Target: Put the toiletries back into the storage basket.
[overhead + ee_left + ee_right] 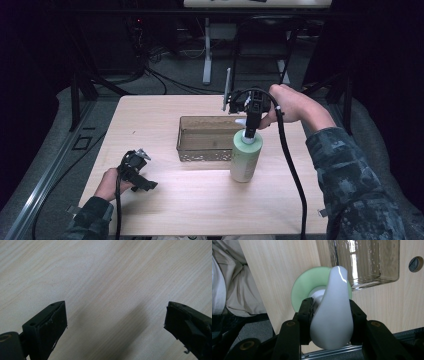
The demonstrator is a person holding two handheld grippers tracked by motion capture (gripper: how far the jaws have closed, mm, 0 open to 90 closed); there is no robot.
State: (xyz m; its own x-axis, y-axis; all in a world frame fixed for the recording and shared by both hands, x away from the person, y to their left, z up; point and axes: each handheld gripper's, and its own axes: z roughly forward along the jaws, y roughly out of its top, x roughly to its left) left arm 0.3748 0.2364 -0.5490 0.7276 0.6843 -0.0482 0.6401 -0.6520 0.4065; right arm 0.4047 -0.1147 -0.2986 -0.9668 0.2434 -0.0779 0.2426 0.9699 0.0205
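Gripping the unlabelled green bottle (246,157), right gripper (249,131).

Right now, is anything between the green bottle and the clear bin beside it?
Nothing visible. The right tongs grip the green bottle by its pump head, right beside the clear bin; only the bin's near wall stands between.

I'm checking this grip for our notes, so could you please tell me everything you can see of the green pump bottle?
The pump bottle is pale green, apparently plastic, with a rounded shoulder and a glossy white pump head. It is upright on the wooden table, just off the near right corner of the clear tray; whether they touch is unclear. The right gripper comes from above, jaws shut on the pump head.
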